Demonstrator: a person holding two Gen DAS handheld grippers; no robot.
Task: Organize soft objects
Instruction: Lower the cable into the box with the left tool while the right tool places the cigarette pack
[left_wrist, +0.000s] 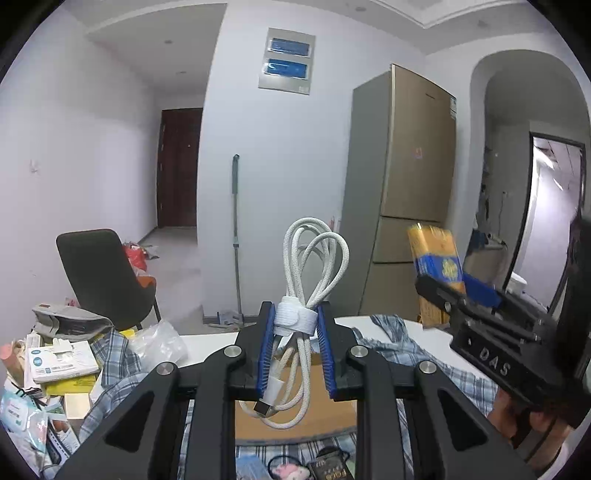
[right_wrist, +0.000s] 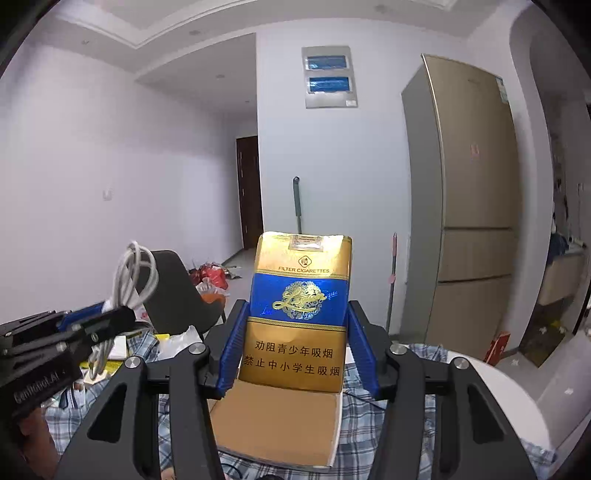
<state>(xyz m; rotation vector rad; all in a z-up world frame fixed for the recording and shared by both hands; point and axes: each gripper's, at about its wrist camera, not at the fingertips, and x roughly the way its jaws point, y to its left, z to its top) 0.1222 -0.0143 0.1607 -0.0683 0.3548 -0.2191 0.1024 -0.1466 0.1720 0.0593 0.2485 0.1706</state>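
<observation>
My left gripper (left_wrist: 296, 328) is shut on a coiled white braided cable (left_wrist: 314, 258) bound with a white strap, held upright above the table. My right gripper (right_wrist: 295, 328) is shut on a gold and blue cigarette pack (right_wrist: 300, 295), also held upright. Each gripper shows in the other view: the right one with the pack (left_wrist: 439, 262) at the right, the left one with the cable (right_wrist: 135, 280) at the left. A brown cardboard box (right_wrist: 277, 424) lies below both on a blue plaid cloth (right_wrist: 417, 373).
The white table (right_wrist: 517, 402) carries a pile of packets and boxes (left_wrist: 59, 362) at the left and a clear plastic bag (left_wrist: 159, 343). A dark chair (left_wrist: 99, 277) stands behind it. A gold fridge (left_wrist: 413, 177) and a mop (left_wrist: 236, 236) stand by the far wall.
</observation>
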